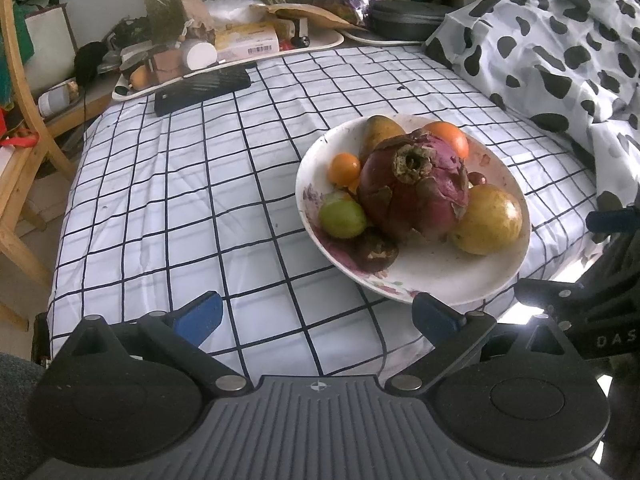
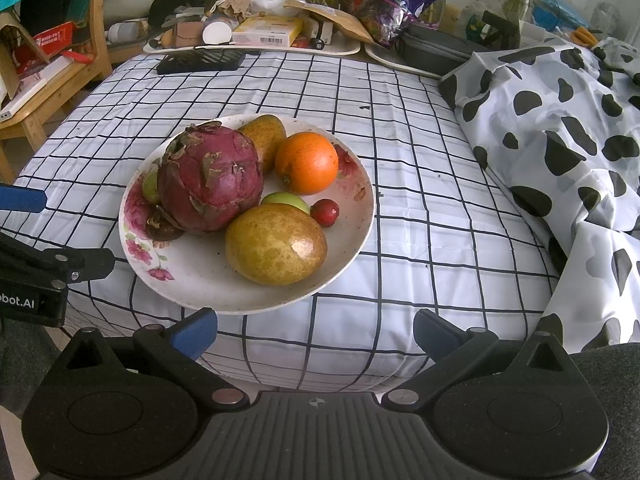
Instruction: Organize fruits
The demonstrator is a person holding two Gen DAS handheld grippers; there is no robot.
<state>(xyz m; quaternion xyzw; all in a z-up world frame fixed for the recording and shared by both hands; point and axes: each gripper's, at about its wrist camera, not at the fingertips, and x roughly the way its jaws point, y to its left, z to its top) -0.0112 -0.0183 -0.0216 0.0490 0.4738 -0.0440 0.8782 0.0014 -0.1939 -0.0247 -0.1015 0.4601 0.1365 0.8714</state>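
Fingers spread on both left gripper (image 1: 316, 316) and right gripper (image 2: 316, 330), empty, just before floral plate (image 2: 200, 292) heaped with fruit; dragon fruit (image 2: 210, 178) needs widest, gentlest grip.

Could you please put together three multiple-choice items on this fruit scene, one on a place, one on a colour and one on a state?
1. Where does the dragon fruit lie?
A. on the flowered plate
B. on the cow-print cloth
C. on the wooden chair

2. What colour is the small round fruit beside the big yellow fruit?
A. blue
B. red
C. white

3. How do the left gripper and right gripper stand?
A. both shut on fruit
B. one holds the orange
C. both open and empty

Answers:
1 A, it sits among the other fruit on the plate.
2 B, it is glossy red.
3 C, each pair of blue fingers is spread wide with only the checked cloth between.
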